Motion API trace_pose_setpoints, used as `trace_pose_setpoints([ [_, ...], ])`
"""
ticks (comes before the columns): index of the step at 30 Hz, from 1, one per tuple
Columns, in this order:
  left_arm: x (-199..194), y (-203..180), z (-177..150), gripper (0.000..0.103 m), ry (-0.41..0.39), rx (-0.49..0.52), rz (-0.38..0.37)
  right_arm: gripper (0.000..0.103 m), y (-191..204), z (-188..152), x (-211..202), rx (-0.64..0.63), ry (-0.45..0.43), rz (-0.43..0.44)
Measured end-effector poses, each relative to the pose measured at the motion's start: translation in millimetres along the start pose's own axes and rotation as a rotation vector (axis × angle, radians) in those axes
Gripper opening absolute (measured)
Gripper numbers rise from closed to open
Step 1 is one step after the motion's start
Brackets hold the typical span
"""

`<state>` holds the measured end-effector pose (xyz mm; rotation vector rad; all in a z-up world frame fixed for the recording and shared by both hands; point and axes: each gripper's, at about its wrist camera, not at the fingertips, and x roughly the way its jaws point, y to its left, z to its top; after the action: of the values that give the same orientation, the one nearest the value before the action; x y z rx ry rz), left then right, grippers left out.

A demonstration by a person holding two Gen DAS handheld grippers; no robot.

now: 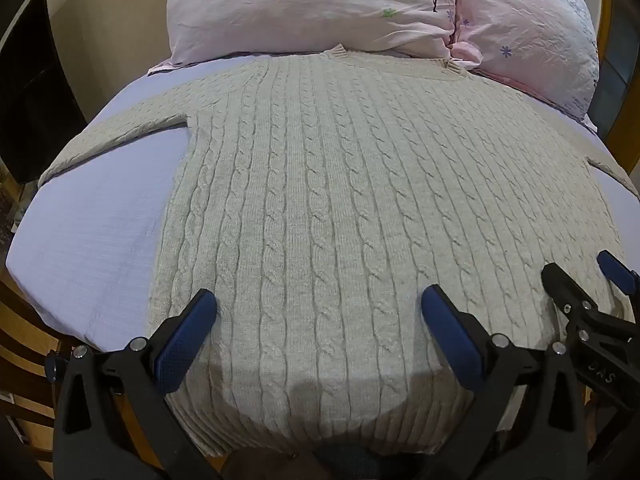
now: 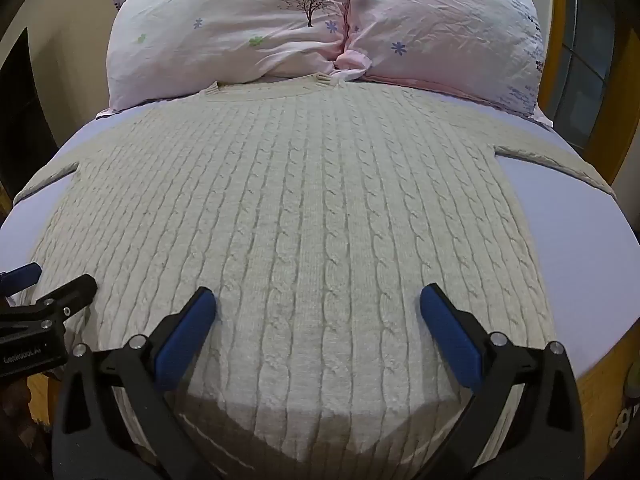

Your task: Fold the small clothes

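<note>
The cream cable-knit sweater (image 1: 320,200) lies flat on the bed (image 1: 92,232), collar up by 2 pink pillows (image 1: 312,8), sleeves spread out to each side. The left hand-held gripper (image 1: 319,308) hovers over the hem, jaws spread wide, holding nothing. Just beside it, the right hand-held gripper (image 2: 318,304) sits likewise spread wide above the hem, gripping nothing.

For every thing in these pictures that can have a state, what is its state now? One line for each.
Sweater: spread flat on the bed, not folded, sleeves out to both sides.
Left tool: open, over the hem, holding nothing.
Right tool: open, over the hem, holding nothing.
Pillows: two, side by side at the sweater's collar.
Bed sheet: smooth.
</note>
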<state>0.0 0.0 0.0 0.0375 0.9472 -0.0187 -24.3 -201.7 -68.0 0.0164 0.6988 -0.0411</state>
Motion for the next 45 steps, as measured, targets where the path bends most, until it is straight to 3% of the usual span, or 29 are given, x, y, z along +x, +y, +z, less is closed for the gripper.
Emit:
trace_pose_setpoints([
  [45,-0.1,-0.1,0.0,0.102,-0.002,0.001,0.002,0.101,-1.9,-0.6,0.2,-0.002,-0.005,-0.001],
])
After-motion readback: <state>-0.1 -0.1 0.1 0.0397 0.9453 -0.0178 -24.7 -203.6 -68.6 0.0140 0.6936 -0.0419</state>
